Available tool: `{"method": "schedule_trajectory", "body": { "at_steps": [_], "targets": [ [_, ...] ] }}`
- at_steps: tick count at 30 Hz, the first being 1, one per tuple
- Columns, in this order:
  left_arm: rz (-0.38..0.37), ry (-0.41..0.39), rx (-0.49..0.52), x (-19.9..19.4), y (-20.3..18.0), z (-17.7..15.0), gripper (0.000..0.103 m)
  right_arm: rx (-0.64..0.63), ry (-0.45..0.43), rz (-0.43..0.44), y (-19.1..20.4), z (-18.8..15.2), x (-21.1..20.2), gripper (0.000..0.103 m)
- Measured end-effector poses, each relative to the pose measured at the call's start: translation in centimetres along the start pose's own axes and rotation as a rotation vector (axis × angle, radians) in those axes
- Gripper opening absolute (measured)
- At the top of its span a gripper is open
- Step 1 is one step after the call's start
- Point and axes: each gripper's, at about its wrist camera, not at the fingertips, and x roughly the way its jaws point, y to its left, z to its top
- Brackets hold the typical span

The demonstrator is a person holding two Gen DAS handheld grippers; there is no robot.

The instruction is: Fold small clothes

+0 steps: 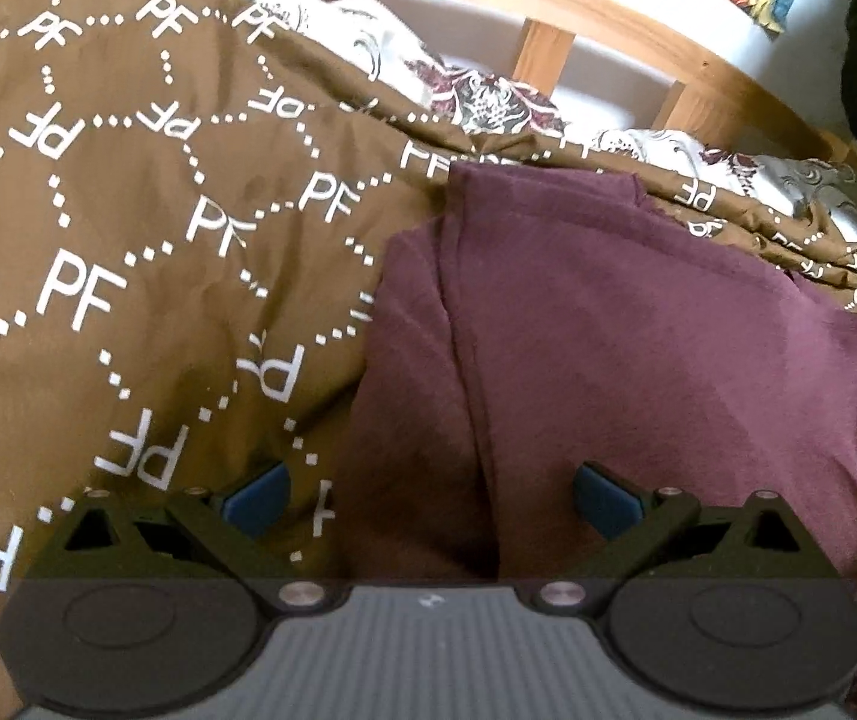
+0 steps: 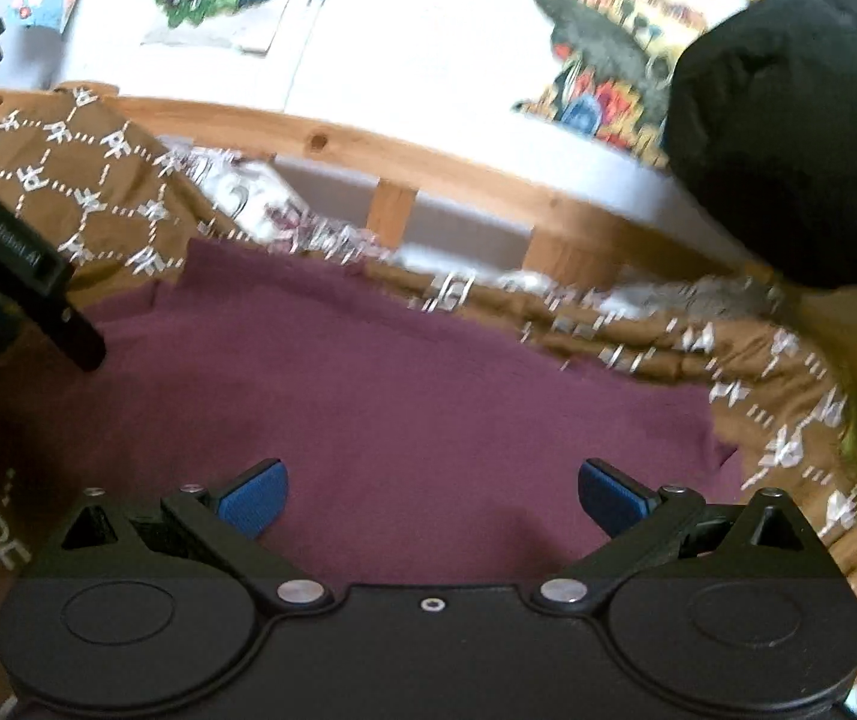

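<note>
Hovering with its blue pads spread wide and gripping nothing, the left gripper (image 1: 431, 495) sits over the near left edge of a maroon garment (image 1: 638, 324), whose folded layers run away from the claw ahead and to its right; a long crease climbs from just ahead of the claw toward the garment's far corner. The right gripper (image 2: 433, 495) is likewise parted and empty, with the same maroon cloth (image 2: 368, 372) filling the space directly ahead of it and between its fingers. Left of the left claw, a brown bedspread (image 1: 128, 228) shows crisp white "PF" letters joined by dotted lines in a lattice; the right wrist view carries the same print, but motion blur smears most of it, leaving "PF" readable only at the near left. Only the right wrist view shows the other tool, a black body (image 2: 20, 276) ahead and to the left, its tip at the garment's left edge, bearing small pale lettering too blurred to read. Beyond the garment, a floral white fabric (image 1: 488, 96) peeks out past the bedspread, then a wooden bed rail (image 1: 548, 18) with uprights. Farther ahead and right of the right claw, a black rounded shape (image 2: 788, 120) sits before a white wall with colourful pictures (image 2: 608, 60).
</note>
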Motion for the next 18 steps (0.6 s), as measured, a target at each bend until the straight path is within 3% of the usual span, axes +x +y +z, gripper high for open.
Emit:
{"method": "schedule_trajectory", "body": {
  "at_steps": [10, 18],
  "targets": [
    [0.006, 0.041, -0.006, 1.5, -0.5, 0.6, 0.102, 0.103, 0.108, 0.1, -0.9, -1.6, 0.9, 0.102],
    [0.021, 0.039, 0.009, 2.0, -0.7, 0.3, 0.102, 0.129, 0.108, 0.116, -1.3, -1.8, 0.9, 0.103]
  ]
}}
